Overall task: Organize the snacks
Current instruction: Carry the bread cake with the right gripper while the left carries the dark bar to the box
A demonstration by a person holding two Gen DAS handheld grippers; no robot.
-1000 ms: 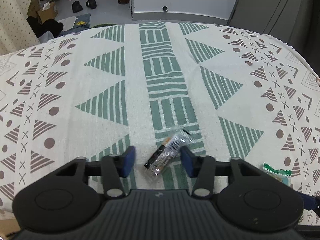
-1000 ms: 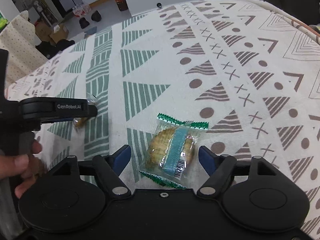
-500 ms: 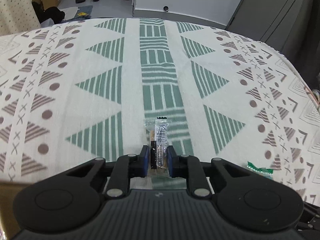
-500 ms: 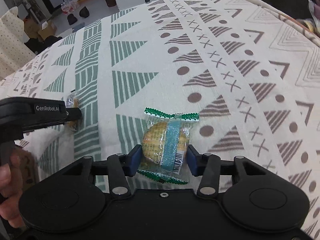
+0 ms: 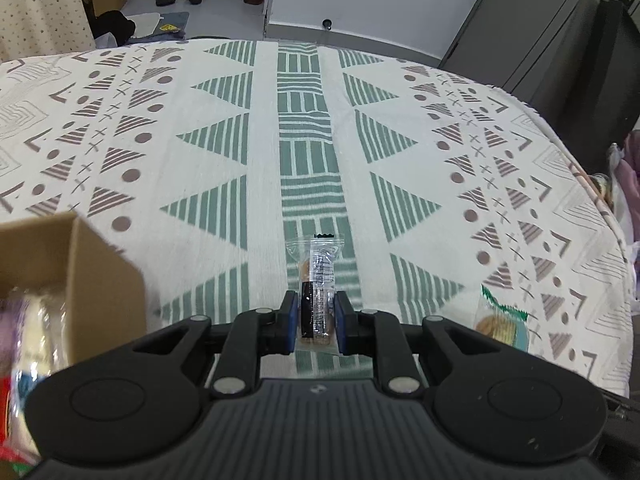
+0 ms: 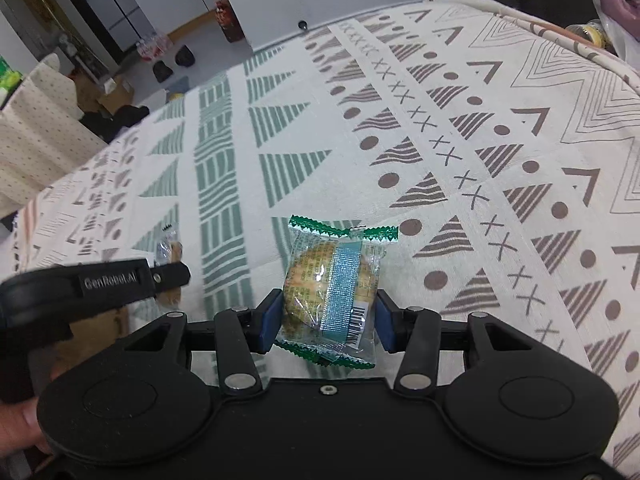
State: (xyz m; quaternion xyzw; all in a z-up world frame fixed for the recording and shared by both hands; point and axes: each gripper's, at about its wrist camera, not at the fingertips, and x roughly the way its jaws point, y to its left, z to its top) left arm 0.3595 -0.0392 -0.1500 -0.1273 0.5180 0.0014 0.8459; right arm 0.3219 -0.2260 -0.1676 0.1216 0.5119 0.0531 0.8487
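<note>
My left gripper (image 5: pixel 316 322) is shut on a slim clear-wrapped snack bar (image 5: pixel 316 280) with a dark label, held above the patterned tablecloth (image 5: pixel 208 152). In the right wrist view, my right gripper (image 6: pixel 326 320) is shut on a round biscuit pack (image 6: pixel 332 280) with green crimped ends and a blue band. That same biscuit pack (image 5: pixel 502 322) shows at the lower right of the left wrist view. The left gripper (image 6: pixel 168 274) with the snack bar (image 6: pixel 170 246) appears at the left of the right wrist view.
An open cardboard box (image 5: pixel 92 276) holding several wrapped snacks (image 5: pixel 24 344) stands at the lower left of the left wrist view. A person's hand (image 6: pixel 20 428) grips the left tool. Bags (image 6: pixel 616 12) lie off the table's far right edge.
Both grippers went from open around their snacks to shut on them and have lifted. The left view has shifted so the cardboard box has come into view at the left.
</note>
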